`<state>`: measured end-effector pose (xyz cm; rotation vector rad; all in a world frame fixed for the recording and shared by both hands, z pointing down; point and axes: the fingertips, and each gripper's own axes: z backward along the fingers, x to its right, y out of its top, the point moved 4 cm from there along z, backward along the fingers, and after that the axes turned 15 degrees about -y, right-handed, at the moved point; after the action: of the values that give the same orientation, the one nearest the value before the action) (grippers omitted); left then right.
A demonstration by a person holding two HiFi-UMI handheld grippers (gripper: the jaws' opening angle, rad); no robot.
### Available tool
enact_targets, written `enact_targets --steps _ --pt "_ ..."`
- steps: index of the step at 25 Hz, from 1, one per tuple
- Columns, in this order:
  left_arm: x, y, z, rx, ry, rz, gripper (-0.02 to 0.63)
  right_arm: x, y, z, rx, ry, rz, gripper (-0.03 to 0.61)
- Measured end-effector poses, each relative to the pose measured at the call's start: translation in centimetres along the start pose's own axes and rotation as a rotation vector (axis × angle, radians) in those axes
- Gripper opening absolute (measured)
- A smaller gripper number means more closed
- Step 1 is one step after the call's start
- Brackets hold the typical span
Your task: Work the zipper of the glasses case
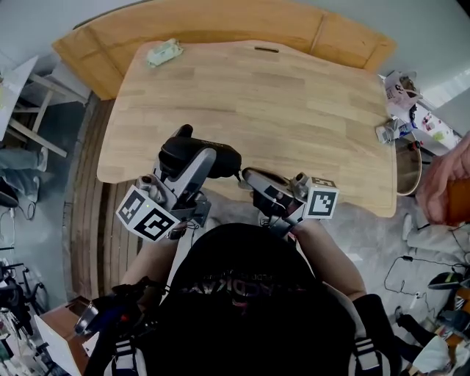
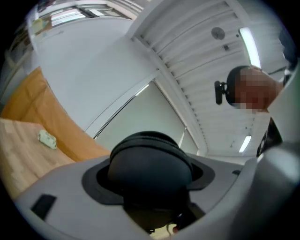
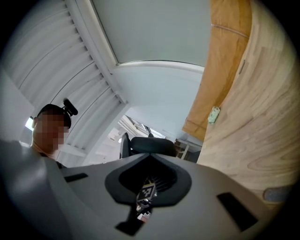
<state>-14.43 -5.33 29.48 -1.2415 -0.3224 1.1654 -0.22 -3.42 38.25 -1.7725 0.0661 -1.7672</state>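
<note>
A black oval glasses case (image 1: pixel 220 158) is held up over the near edge of the wooden table (image 1: pixel 279 95). My left gripper (image 1: pixel 192 156) is shut on it, its wide-set jaws pressing the two sides. In the left gripper view the case (image 2: pixel 150 164) fills the gap between the jaws, and a thin cord hangs under it. My right gripper (image 1: pixel 248 180) sits at the case's right end. Its jaws are shut on the small zipper pull (image 3: pixel 146 192), a little patterned tag nipped between the pads.
A small green-and-white packet (image 1: pixel 164 51) lies at the table's far left corner. Small items (image 1: pixel 400 92) crowd the table's right edge, and a person's hand (image 1: pixel 448 183) shows beyond it. A curved orange board (image 1: pixel 220 22) runs behind the table. A black office chair (image 3: pixel 150 146) stands further off.
</note>
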Motion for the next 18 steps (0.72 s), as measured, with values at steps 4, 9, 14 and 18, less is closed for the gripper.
enact_targets --steps 4,9,14,18 --pt "0.4 -1.0 -1.1 -0.131 0.016 -0.166 0.356 -0.2 -0.1 -1.1 -0.019 0.014 0.008 0.015" --pt "0.1 -1.8 -1.6 -0.239 0.040 -0.280 0.356 -0.6 -0.2 -2.6 -0.041 0.038 0.021 0.015" --pt "-0.1 -3.5 -2.6 -0.378 0.014 -0.339 0.356 -1.0 -0.1 -3.0 -0.072 0.069 0.020 0.015" --pt "-0.4 -4.7 -2.8 -0.468 -0.008 -0.344 0.357 -0.6 -0.2 -3.0 -0.088 0.077 -0.013 0.015"
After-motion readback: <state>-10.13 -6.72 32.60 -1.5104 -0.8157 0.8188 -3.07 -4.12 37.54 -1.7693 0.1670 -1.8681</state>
